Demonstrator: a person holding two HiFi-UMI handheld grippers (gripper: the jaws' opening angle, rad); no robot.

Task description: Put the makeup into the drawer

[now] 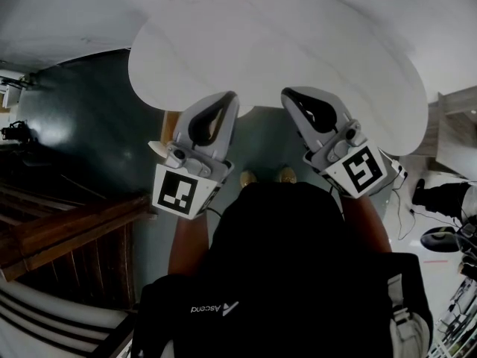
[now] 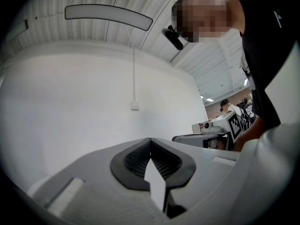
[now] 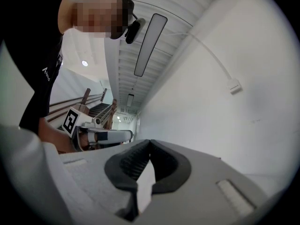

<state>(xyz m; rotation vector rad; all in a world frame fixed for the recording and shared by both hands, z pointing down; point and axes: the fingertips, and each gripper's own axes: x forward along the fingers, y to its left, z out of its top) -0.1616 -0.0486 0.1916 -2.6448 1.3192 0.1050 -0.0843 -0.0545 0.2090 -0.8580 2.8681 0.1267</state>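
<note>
1. Left hand-held gripper (image 1: 231,97): closed. In the left gripper view the dark pads (image 2: 136,161) meet at the tip and nothing is between them.
2. Right hand-held gripper (image 1: 288,92): closed too. Its pads (image 3: 165,162) touch at the tip and it holds nothing.
3. In the head view both hand-held grippers sit side by side, close together, pointing away from the person. Their tips are at the near edge of the white rounded tabletop (image 1: 298,36). Can't tell if they touch it.
4. Each has its marker cube at the back end: left (image 1: 181,191), right (image 1: 363,168).
5. Both gripper views look at a white wall (image 2: 70,102) with a small wall box (image 2: 135,105) and a long ceiling light (image 2: 108,13). Each view also shows the other hand-held gripper at the side.
6. Makeup and drawer: not shown in any view, so their location can't be told.
7. The person's black shirt (image 1: 298,274) fills the bottom of the head view.
8. A dark floor (image 1: 82,125) is left of the tabletop, with a wooden railing (image 1: 67,230) below it in the picture.
</note>
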